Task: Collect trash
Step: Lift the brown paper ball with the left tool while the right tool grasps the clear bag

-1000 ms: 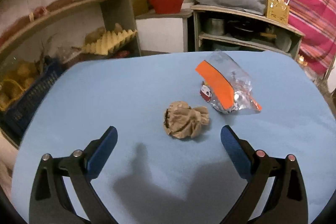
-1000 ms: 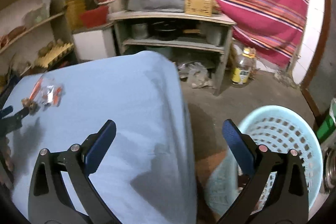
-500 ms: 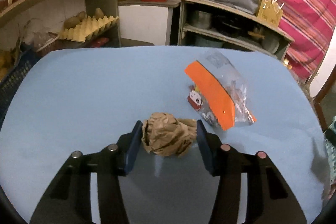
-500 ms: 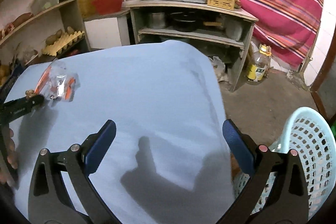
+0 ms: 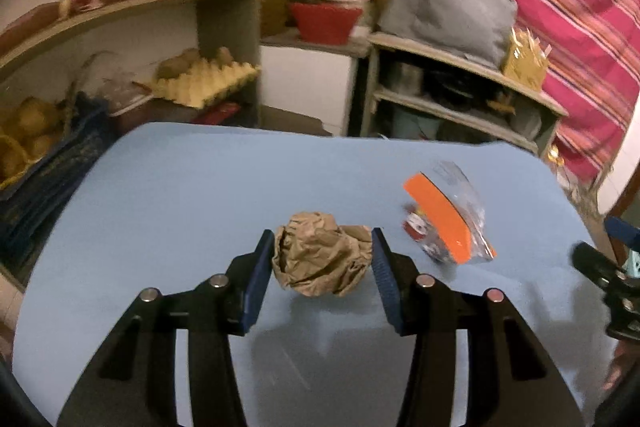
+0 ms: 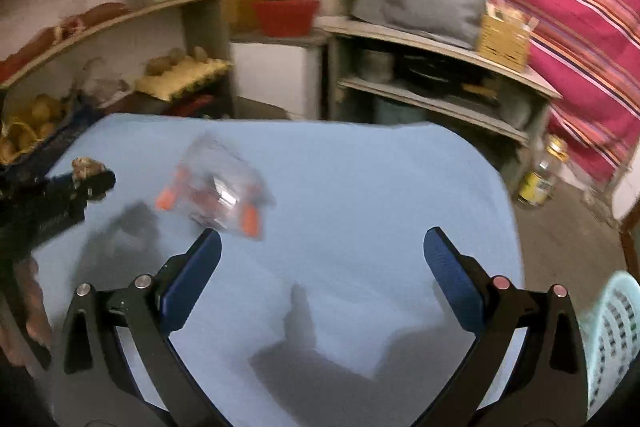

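A crumpled brown paper ball (image 5: 316,259) sits between the blue pads of my left gripper (image 5: 322,241), which is shut on it and holds it just above the blue table (image 5: 192,187); its shadow lies below. A clear plastic bag with an orange strip (image 5: 444,223) lies on the table to the ball's right. My right gripper (image 6: 323,237) stands open over the table with nothing between its fingers, and the plastic bag (image 6: 218,193) lies just ahead of its left fingertip. The right wrist view also shows the left gripper (image 6: 92,181) with the paper ball (image 6: 86,165) at far left.
A light blue plastic basket (image 6: 612,327) stands on the floor beyond the table's right edge. Past the table are wooden shelves (image 5: 460,83) with pots, a yellow egg tray (image 5: 204,83) and a bottle on the floor (image 6: 542,175). A hand shows at lower left (image 6: 32,307).
My left gripper went from wide open to shut on the paper ball and lifted it slightly. My right gripper swung left from the basket side over the table toward the plastic bag.
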{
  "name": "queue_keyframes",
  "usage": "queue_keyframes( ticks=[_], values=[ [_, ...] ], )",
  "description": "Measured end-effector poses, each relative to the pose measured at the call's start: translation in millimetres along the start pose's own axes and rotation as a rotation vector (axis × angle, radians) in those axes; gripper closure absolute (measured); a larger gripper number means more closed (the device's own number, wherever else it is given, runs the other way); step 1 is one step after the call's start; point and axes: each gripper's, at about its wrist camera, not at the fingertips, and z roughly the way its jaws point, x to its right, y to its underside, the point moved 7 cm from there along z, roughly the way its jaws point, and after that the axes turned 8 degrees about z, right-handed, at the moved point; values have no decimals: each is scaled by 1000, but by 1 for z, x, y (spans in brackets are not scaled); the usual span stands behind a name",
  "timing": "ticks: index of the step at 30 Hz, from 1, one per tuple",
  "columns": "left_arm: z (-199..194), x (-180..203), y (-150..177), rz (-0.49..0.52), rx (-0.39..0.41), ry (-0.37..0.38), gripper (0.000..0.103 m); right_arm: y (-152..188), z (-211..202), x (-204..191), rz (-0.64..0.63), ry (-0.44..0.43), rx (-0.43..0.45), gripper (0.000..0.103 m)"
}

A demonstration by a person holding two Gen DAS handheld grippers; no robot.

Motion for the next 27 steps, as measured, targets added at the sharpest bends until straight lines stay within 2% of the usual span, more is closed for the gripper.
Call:
queue_keyframes(
  ticks=[4,9,14,20,22,24,27],
  values=[
    [-24,-25,-5,-27,51,-43,55,-16,28,-43,-44,-30,-16,4],
    [-43,-50,-11,-16,105,-133,55,-26,66,-70,-89,1,-30,4],
    [-48,-67,-13,-49,118,-152,55,-20,98,-70,-108,67,-75,4],
    [-53,-71,-17,-52,139,-162,55,-14,109,-64,-73,55,-101,6],
    [-54,-70,-17,-49,142,-161,55,-12,111,-66,-84,44,-113,11],
    [-56,-70,-17,-47,148,-165,55,-7,114,-70,-94,23,-140,25],
    [-58,-68,-18,-50,155,-164,55,-3,118,-71,-101,21,-155,32]
  ],
)
